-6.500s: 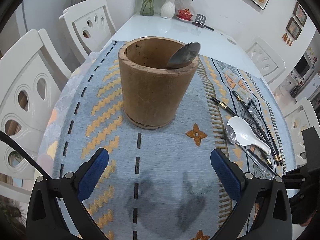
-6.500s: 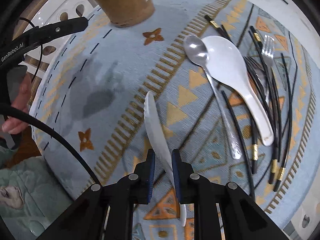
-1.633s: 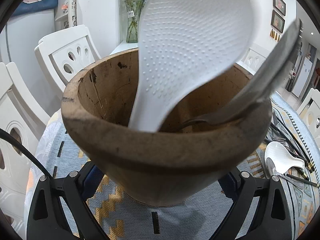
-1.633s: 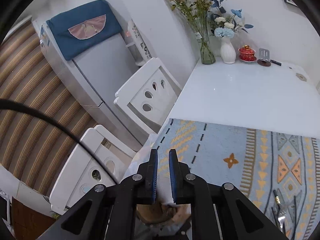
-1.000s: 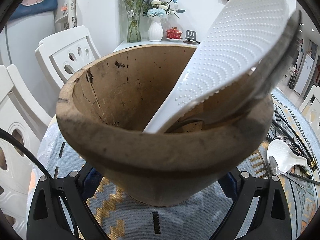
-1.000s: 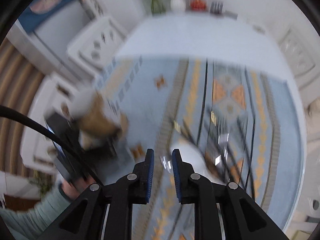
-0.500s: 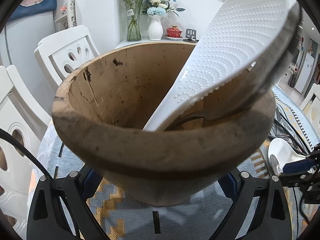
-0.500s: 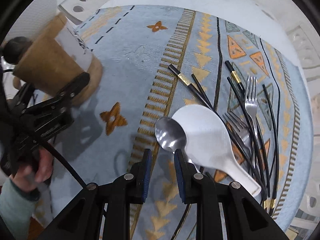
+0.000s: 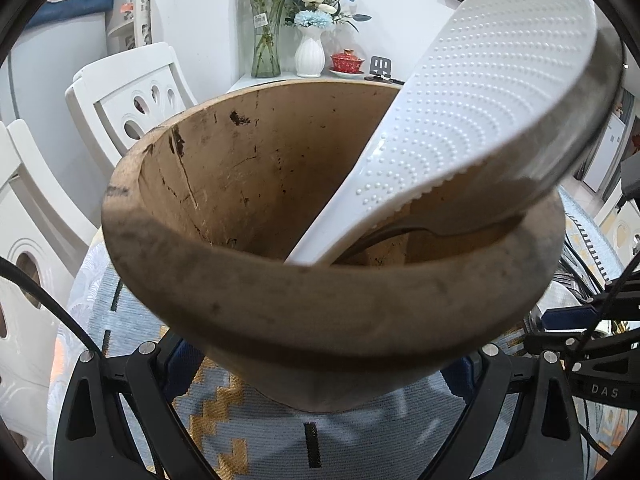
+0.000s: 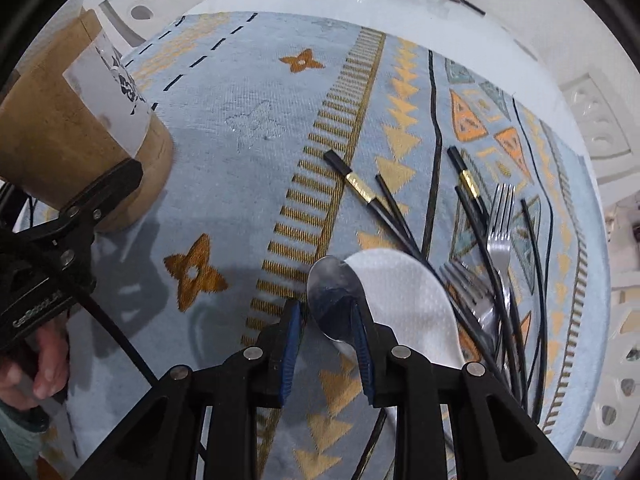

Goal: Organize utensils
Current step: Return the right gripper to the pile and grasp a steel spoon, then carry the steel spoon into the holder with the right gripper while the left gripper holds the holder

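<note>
My left gripper point(image 9: 320, 364) is shut on the brown wooden cup point(image 9: 320, 312), tilted toward the camera. A white dotted rice paddle point(image 9: 480, 92) and a metal ladle point(image 9: 596, 112) lean inside it. In the right wrist view the cup point(image 10: 60, 140) is at the far left. My right gripper point(image 10: 326, 312) points down at the cloth, and its jaws have just been opening. The bowl of a metal spoon point(image 10: 332, 292) lies between its blue pads, ungripped. A white ceramic spoon point(image 10: 408, 304) lies right beside it.
Two forks point(image 10: 498, 232) and several black chopsticks point(image 10: 360, 188) lie on the patterned blue cloth point(image 10: 248, 120) right of the spoons. A person's hand point(image 10: 44, 368) holds the left tool. White chairs point(image 9: 128, 96) and vases point(image 9: 310, 52) stand beyond.
The right gripper has come down from high above the table to just over the metal spoon, and its jaws now stand wider. The left gripper keeps the tilted cup still.
</note>
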`<action>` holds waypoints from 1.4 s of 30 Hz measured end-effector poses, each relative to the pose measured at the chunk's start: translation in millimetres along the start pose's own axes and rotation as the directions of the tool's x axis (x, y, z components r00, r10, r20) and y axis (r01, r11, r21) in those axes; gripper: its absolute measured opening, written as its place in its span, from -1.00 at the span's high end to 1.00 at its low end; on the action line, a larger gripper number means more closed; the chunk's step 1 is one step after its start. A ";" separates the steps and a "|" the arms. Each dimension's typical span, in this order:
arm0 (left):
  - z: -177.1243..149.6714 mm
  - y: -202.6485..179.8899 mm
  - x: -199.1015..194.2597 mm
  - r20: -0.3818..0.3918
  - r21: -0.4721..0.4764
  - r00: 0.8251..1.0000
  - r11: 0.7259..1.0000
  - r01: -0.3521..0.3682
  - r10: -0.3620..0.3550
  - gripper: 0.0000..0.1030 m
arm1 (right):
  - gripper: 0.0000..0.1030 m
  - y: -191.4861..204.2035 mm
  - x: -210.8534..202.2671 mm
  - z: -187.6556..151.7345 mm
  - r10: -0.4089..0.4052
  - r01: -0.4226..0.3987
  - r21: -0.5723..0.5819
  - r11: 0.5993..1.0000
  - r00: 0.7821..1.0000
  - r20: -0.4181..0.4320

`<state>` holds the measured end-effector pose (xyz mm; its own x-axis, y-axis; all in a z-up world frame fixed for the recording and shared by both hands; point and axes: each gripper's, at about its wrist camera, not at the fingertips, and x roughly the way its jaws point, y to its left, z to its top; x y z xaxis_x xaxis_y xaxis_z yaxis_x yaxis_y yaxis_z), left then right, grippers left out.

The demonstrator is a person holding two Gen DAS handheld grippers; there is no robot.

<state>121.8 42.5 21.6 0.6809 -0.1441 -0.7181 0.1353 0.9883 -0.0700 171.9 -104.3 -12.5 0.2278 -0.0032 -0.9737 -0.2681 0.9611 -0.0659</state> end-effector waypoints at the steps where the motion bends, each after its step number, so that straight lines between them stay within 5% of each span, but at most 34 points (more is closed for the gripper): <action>1: 0.2 0.5 -0.1 0.000 0.000 1.000 1.000 0.000 0.000 -0.88 | 0.52 -1.6 0.9 1.8 0.011 -0.011 0.004 1.000 1.000 -0.002; 8: -0.5 0.5 -0.3 0.000 0.001 1.000 1.000 -0.001 0.001 -0.88 | 0.77 -40.5 -6.3 6.7 0.175 -0.171 0.104 0.980 0.984 -0.025; 13: -0.6 0.3 -0.4 0.000 0.001 1.000 1.000 -0.001 0.001 -0.88 | 0.79 -55.9 -13.2 10.8 0.201 -0.197 0.139 0.970 0.980 -0.013; 38: 0.2 11.0 -1.7 -0.010 -0.008 1.000 1.000 0.008 -0.008 -0.90 | 0.79 -68.6 -5.4 6.7 0.165 -0.155 0.170 0.973 0.985 -0.049; 42: 1.4 12.9 -0.3 -0.011 -0.009 1.000 1.000 0.009 -0.009 -0.90 | 0.92 -64.5 -10.8 7.3 0.153 -0.148 0.156 0.977 0.988 -0.021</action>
<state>124.4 55.3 21.8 0.6718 -0.1521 -0.7250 0.1347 0.9875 -0.0824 193.5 -164.3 3.9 0.1644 0.1379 -0.9767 -0.1493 0.9822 0.1136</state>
